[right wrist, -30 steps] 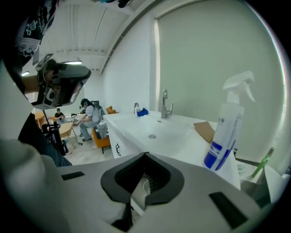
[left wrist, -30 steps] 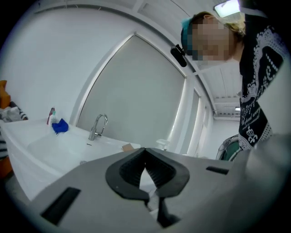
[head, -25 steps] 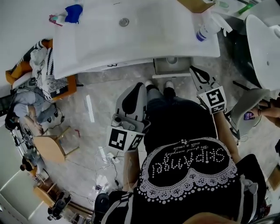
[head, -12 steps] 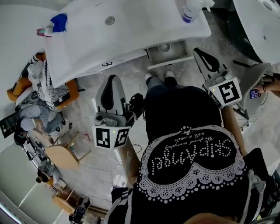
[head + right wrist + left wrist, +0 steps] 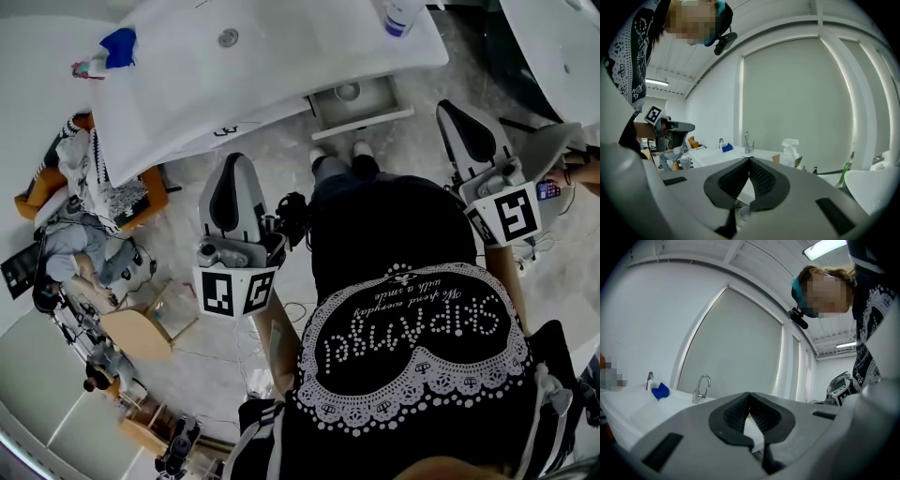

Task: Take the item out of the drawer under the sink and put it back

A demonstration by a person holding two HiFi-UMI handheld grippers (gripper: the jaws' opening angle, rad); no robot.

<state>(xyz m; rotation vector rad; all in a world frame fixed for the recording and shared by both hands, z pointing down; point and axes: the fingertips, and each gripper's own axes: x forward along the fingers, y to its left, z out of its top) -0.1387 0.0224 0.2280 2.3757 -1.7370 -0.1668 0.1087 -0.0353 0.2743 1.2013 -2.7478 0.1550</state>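
In the head view the white sink counter [image 5: 281,66] runs across the top. Under its front edge an open drawer [image 5: 375,110] holds a small round item [image 5: 347,91]. My left gripper [image 5: 235,159] hangs over the floor to the left of the person's legs, well short of the drawer. My right gripper [image 5: 449,106] is to the right of the drawer. Both are shut with nothing between the jaws. In the right gripper view the gripper [image 5: 749,160] points at the counter, and a small round cup [image 5: 743,213] shows below the pads. The left gripper [image 5: 749,394] faces the faucet [image 5: 700,388].
A blue cloth [image 5: 118,44] and a small bottle [image 5: 82,68] lie on the counter's left end, and a spray bottle [image 5: 398,14] stands at its right. Clutter, chairs and cables [image 5: 103,244] crowd the floor at left. A white basin [image 5: 562,47] stands at right.
The sink and drawer have slid toward the top of the head view. The two grippers have spread apart, the left one to the left, the right one to the right. Both stay shut.
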